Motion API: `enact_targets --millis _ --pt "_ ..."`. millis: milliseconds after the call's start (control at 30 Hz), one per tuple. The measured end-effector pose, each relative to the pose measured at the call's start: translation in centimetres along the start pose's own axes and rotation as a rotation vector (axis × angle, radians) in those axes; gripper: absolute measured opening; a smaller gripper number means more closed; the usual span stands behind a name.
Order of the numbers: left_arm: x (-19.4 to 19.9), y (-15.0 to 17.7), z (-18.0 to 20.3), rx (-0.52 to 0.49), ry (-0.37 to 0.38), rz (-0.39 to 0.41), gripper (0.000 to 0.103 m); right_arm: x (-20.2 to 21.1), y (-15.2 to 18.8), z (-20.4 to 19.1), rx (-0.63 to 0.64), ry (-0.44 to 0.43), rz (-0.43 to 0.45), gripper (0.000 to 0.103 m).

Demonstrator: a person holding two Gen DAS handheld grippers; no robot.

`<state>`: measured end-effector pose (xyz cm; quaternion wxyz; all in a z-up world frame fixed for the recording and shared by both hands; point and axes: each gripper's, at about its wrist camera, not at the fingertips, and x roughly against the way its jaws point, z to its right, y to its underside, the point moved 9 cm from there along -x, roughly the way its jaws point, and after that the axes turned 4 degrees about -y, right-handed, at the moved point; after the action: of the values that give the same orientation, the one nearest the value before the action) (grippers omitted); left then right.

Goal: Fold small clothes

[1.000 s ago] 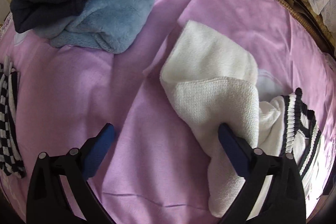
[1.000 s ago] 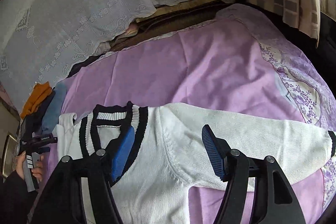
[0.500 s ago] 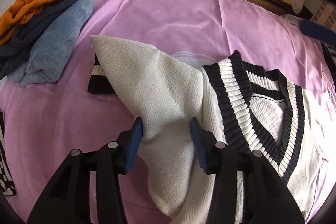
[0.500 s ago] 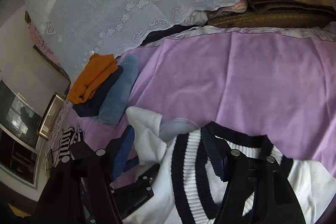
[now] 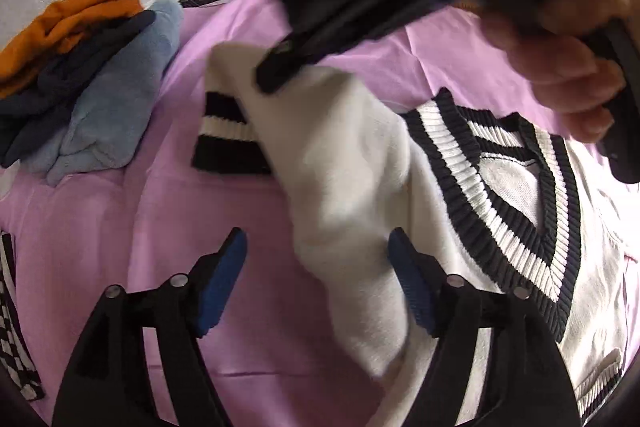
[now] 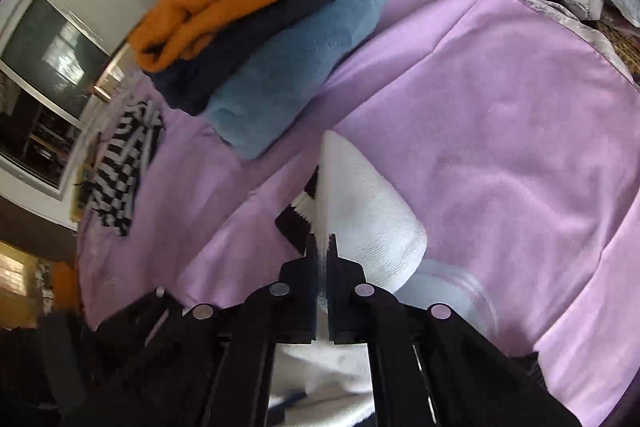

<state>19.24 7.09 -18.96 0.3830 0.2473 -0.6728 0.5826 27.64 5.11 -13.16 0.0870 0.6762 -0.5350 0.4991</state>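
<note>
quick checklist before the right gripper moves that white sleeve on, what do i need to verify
1. Right gripper shut on the sleeve: ok.
2. Left gripper open, letting the sleeve go: ok; pads apart either side of the fabric.
3. Striped cuff free to follow: cannot tell; partly under the sleeve.
4. V-neck collar lying flat: ok.
5. Folded pile away from the sweater: ok.
6. Sheet smooth where the sleeve may land: ok.

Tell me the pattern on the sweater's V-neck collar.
Black and white ribbed stripes on the V-neck collar, clearest in the left wrist view.
</note>
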Motion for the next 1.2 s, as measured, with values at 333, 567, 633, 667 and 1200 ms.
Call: enact_targets --millis 333,567,633,667,1200 --pt "-2.3 -6.6 -1.2 -0.084 -0.072 0.101 0.074 8.6 4.9 1.2 0.0 -0.07 0.107 0.004" --pt "-3.8 -8.3 1.9 -0.206 0.026 0.107 0.007 8.9 6.1 2.4 -0.032 -0.048 0.132 0.004" --pt "-2.1 -8.4 1.7 -0.23 -0.003 0.137 0.007 9.2 6.1 2.7 -0.044 -0.045 0.15 0.004" --pt "-0.9 -8.3 1.0 -0.228 -0.02 0.153 0.007 9.3 6.0 2.5 -0.042 -0.044 0.155 0.004" --pt "10.1 2.2 -27.5 0.236 -0.304 -0.208 0.009 7.1 2.0 -2.4 -0.066 0.128 0.338 0.068"
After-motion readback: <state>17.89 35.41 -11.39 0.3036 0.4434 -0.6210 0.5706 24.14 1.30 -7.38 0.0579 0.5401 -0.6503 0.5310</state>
